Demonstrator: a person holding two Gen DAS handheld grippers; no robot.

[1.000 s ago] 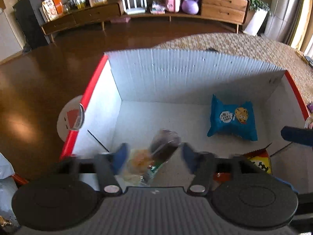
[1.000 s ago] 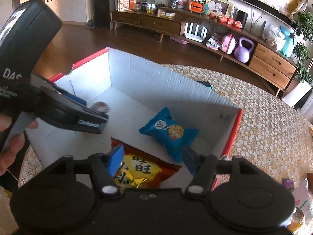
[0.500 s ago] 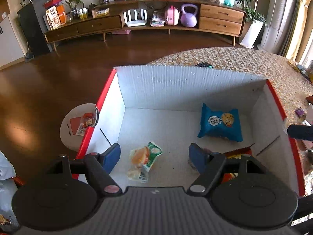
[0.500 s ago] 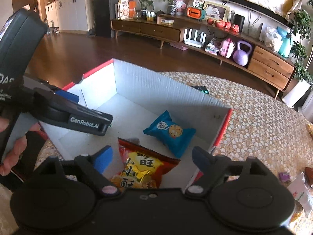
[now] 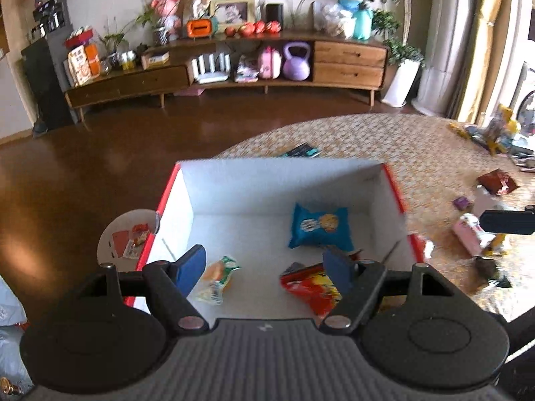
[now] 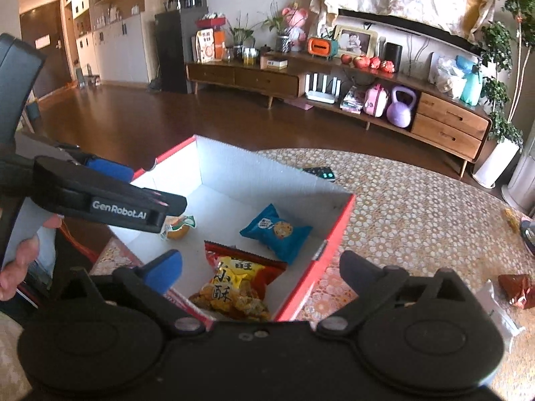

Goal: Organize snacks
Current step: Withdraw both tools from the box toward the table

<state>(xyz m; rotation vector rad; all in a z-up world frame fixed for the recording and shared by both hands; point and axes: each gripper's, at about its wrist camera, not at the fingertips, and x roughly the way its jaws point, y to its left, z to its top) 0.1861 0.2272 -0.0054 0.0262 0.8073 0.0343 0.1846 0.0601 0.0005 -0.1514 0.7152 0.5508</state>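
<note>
Inside the white corrugated box with red rims [image 6: 337,224] lie a blue cookie packet [image 6: 276,232], a red-and-yellow crisp bag [image 6: 239,284] and a small green-orange pouch [image 5: 217,275]. The left gripper [image 5: 267,267] stands open and empty; the right gripper's [image 6: 260,267] jaws have just been opening, nothing between them. This drop looks finished; next comes fetching the loose snacks [image 6: 515,289] on the patterned tablecloth [image 6: 418,207].

The box [image 5: 281,183] is white corrugated cardboard — matt, ribbed, red-edged. Inside lie glossy, crinkled plastic packets: a blue cookie bag [image 5: 319,225] and a red-yellow snack bag [image 6: 239,282]. The floor [image 5: 83,173] is polished dark wood — shiny.
</note>
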